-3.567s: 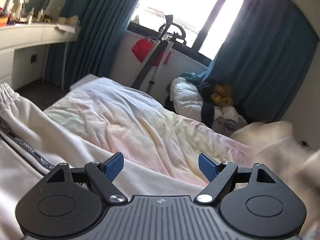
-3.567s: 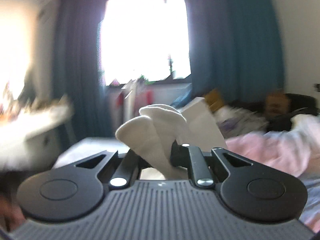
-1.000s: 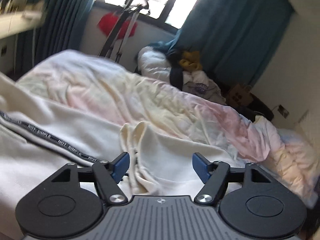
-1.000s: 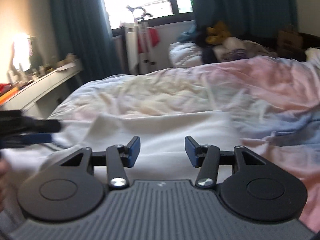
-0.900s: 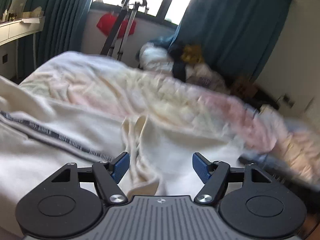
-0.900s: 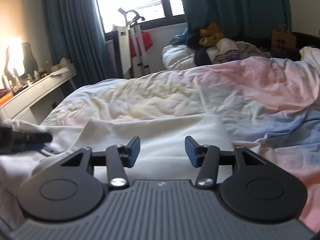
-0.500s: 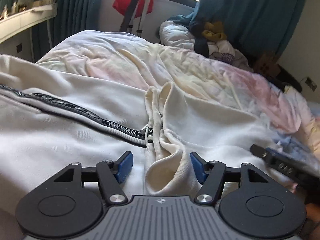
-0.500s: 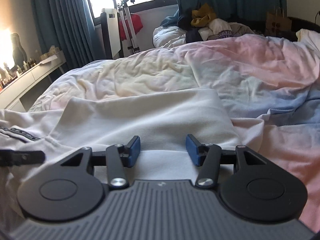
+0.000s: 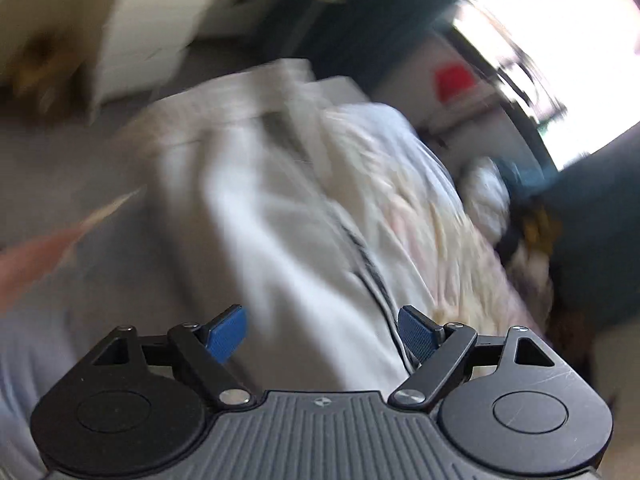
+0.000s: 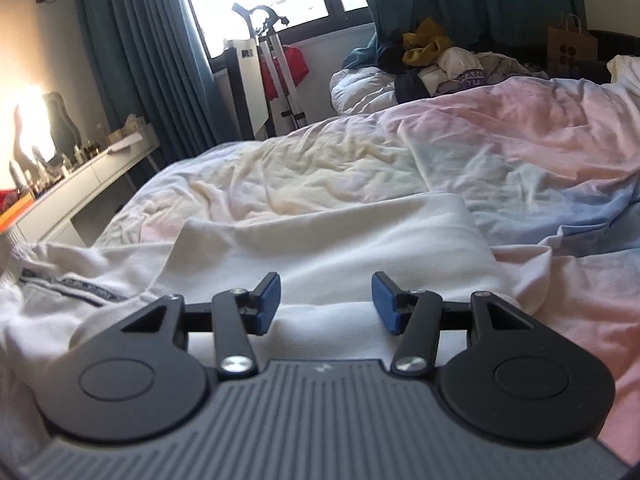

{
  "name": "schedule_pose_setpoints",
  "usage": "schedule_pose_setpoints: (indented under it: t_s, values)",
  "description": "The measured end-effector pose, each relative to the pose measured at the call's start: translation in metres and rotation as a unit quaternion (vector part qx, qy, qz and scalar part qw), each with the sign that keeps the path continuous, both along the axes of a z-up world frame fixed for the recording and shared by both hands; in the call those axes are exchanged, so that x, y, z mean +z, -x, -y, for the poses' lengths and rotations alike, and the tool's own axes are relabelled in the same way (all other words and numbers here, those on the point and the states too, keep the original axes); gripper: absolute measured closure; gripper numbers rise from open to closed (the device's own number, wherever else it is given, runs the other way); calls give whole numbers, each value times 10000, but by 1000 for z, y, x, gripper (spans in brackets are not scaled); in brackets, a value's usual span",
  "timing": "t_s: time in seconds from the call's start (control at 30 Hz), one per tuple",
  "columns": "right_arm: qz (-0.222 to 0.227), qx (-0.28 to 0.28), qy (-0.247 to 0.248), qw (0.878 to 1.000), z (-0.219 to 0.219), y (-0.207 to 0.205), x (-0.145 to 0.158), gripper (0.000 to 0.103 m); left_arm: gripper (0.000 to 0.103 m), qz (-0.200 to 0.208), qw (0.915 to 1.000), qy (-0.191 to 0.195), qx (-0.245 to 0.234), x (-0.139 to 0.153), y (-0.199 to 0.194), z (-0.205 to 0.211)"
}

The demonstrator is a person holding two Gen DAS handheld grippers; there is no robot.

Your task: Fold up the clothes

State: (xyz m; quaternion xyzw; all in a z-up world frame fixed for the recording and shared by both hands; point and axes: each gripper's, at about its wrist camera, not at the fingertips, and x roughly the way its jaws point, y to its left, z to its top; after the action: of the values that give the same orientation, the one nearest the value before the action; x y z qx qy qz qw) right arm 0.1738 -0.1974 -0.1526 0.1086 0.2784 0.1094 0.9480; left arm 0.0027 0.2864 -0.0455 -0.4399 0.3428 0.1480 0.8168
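Note:
Cream sweatpants (image 10: 320, 240) with a dark lettered side stripe (image 10: 68, 284) lie on the bed, one leg folded flat toward the right. My right gripper (image 10: 325, 300) is open and empty, low over that folded leg. In the blurred left wrist view the sweatpants (image 9: 304, 248) and their stripe (image 9: 368, 264) run away from my left gripper (image 9: 322, 330), which is open and empty just above the cloth.
A rumpled pastel duvet (image 10: 500, 152) covers the bed. A white desk with bottles (image 10: 68, 184) stands at the left. A folded rack (image 10: 276, 64) and a heap of clothes (image 10: 432, 64) sit under the window with teal curtains (image 10: 132, 48).
My left gripper has swung sharply left and tilted, off the bunched cuff toward the waistband end; its view is blurred. My right gripper has barely moved and stays open.

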Motion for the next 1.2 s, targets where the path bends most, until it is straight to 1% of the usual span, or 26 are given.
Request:
schedule_pose_setpoints:
  t_s: [0.03,0.1,0.17,0.2,0.27,0.3,0.37,0.4,0.47,0.5,0.53,0.57,0.6,0.67,0.7,0.73,0.77,0.8,0.87,0.93,0.97,1.0,1.03,1.1,1.17,1.2]
  values:
    - [-41,16,128,9999,-4,0,-2,50,18,6,9996,234,177,-8,2,-13]
    - [-60,54,400,9992,-13,0,-5,49,18,-63,9973,530,495,-22,7,-29]
    - [-26,93,450,9989,-17,1,-4,49,18,-151,9934,853,756,-37,6,-41]
    - [-15,134,375,9992,-17,2,-3,49,18,-12,9915,1012,817,-43,5,-46]
    - [27,256,229,9994,-19,5,-2,50,18,248,9897,1150,818,-52,-3,-53]
    - [130,288,227,9992,-21,7,0,50,18,328,9890,1185,824,-57,-9,-58]
    - [638,294,425,9966,-30,20,9,50,19,359,9856,1311,1007,-66,-18,-65]
    - [832,409,404,9949,-34,24,13,50,19,458,9843,1333,1065,-69,-22,-70]
    - [878,707,285,9932,-42,26,15,51,19,613,9835,1220,1187,-70,-29,-78]
    - [837,820,268,9927,-46,26,14,51,24,665,9846,1070,1213,-69,-33,-81]
    - [682,872,326,9933,-50,22,8,51,33,695,9872,762,1213,-65,-37,-81]
    - [527,923,384,9936,-54,18,2,51,35,668,9894,547,1169,-63,-42,-80]
    - [339,960,402,9940,-57,14,-5,52,37,655,9912,389,1087,-63,-46,-78]
    - [-3,931,306,9952,-58,4,-16,52,47,654,9910,258,1141,-63,-51,-79]
    - [-8,933,285,9952,-58,3,-17,52,55,696,9903,225,1177,-61,-52,-79]
    - [-9,939,284,9952,-58,2,-16,52,70,737,9897,192,1214,-60,-54,-80]
    - [-12,940,277,9952,-59,2,-16,52,77,807,9905,47,1113,-56,-56,-78]
    - [-19,929,253,9954,-58,2,-16,52,81,876,9917,-263,909,-47,-59,-75]
    - [-38,894,171,9958,-56,2,-14,52,83,1032,9883,-903,674,-25,-62,-57]
    - [-86,795,-14,9968,-48,3,-7,52,84,1250,9801,-1477,440,1,-64,-34]
    - [-61,690,-154,9975,-41,5,-2,51,84,1392,9745,-1730,325,15,-65,-21]
    - [-26,582,-282,9979,-33,7,4,51,84,1555,9659,-2063,161,31,-67,-6]
    - [27,470,-379,9982,-24,9,10,51,84,1749,9549,-2401,-24,48,-70,12]
    - [113,194,-556,9982,-3,12,21,51,84,2099,9327,-2913,-352,75,-72,52]
    - [177,-112,-716,9972,17,14,29,51,84,2355,9101,-3339,-686,99,-77,105]
    - [199,-275,-761,9965,28,14,32,50,84,2480,9002,-3479,-845,107,-81,129]
